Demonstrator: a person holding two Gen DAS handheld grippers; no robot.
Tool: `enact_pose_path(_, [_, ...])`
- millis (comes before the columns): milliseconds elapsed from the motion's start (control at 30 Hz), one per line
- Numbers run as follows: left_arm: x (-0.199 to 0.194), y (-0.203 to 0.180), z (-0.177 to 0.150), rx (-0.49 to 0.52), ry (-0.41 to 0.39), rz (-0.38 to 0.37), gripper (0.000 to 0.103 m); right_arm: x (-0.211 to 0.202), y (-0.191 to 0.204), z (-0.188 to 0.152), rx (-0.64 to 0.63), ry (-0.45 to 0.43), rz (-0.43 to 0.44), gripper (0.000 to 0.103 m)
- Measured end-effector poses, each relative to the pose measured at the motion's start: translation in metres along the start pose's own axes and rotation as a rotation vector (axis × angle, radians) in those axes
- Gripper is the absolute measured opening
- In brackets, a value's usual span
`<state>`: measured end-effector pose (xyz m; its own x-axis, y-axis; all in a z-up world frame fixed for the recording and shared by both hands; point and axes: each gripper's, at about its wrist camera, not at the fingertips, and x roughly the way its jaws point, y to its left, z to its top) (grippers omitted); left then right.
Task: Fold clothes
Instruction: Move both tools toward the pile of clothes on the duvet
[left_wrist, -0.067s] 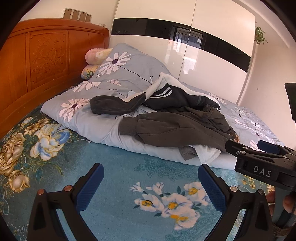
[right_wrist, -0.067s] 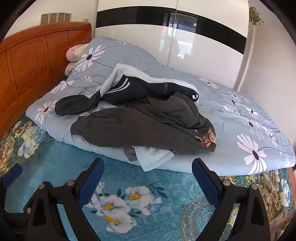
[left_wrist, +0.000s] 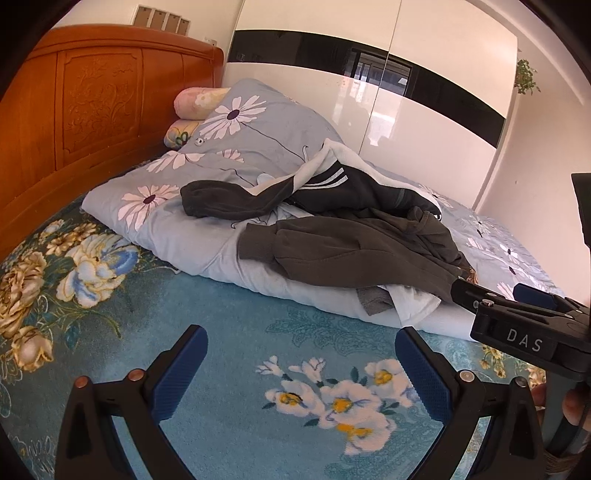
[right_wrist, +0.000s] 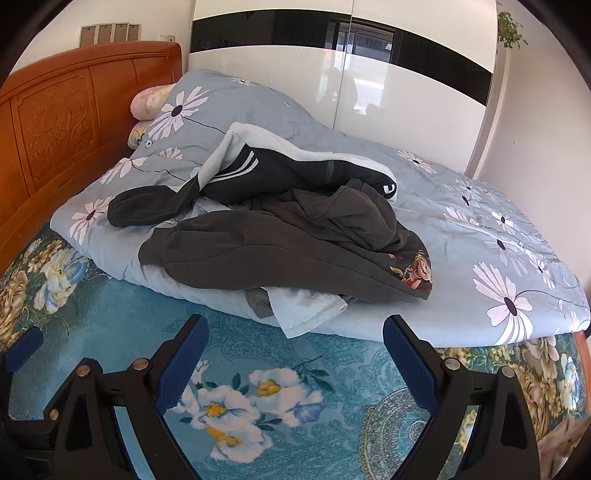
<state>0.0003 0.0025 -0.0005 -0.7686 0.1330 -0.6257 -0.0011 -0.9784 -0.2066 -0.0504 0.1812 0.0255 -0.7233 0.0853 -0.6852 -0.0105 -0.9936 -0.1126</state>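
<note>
Left gripper (left_wrist: 301, 363): jaws spread wide, nothing between them, hanging over the blue floral bedsheet (left_wrist: 229, 332). Up and left of it, the carved wooden headboard (left_wrist: 92, 107). Ahead and slightly left, two pink pillows (left_wrist: 192, 101) stacked against the headboard, partly under the pale blue daisy-print quilt (left_wrist: 255, 133). Straight ahead on the quilt, the heap of clothes: a dark grey hoodie (left_wrist: 354, 251) in front, one sleeve reaching left; behind it, a black garment with white stripes (left_wrist: 343, 184), pale lining showing. A white cloth (left_wrist: 410, 302) sticks out under the hoodie's near edge. Clothes well apart from the jaws, untouched. To the right of the left gripper, the right gripper's body, lettered DAS, enters from the frame edge.

Right gripper (right_wrist: 295, 354): jaws also spread wide, empty, over the same sheet. A blue pad tip of the left gripper shows at its far left. Hoodie directly ahead, beyond the fingertips, a colourful cartoon print (right_wrist: 417, 267) at its right end. Quilt runs on to the right. Glossy white wardrobe (right_wrist: 332, 92) with a black band behind the bed.
</note>
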Motion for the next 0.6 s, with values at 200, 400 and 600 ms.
enact_pose_path(200, [0.001,0.009,-0.011,-0.048,-0.011,-0.032,0.103,0.007,0.002,-0.008,-0.009,0.027,0.008,0.096])
enact_pose_path(400, [0.001,0.017,-0.011,-0.084,-0.043,-0.024,0.103,0.017,0.008,-0.011,-0.028,0.06,-0.001,0.096])
enact_pose_path(600, [0.001,0.023,-0.021,-0.119,-0.063,-0.003,0.103,0.019,0.014,-0.013,-0.054,0.08,-0.012,0.096])
